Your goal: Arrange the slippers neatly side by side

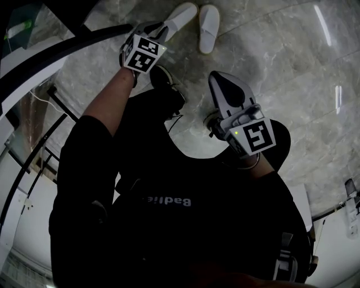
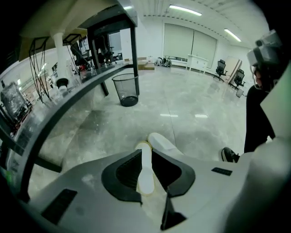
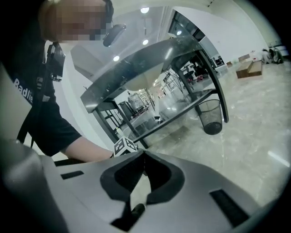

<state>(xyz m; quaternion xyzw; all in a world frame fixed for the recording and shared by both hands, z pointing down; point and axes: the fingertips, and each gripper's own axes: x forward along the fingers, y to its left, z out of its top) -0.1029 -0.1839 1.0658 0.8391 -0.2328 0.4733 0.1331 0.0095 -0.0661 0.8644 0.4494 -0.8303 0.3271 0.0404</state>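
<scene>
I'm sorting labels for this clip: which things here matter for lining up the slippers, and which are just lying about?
Job: left gripper; slipper between its jaws; second slipper.
Lying about: wire wastebasket; black table; office chairs; cardboard boxes.

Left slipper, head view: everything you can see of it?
The left slipper is white, soft, cloth-looking, closed-toe. It lies on the grey marble-look floor, toe away from the person, angled toward the right slipper, a gap between them. The left gripper is at its heel end; the left gripper view shows its thin edge standing between the jaws.
</scene>
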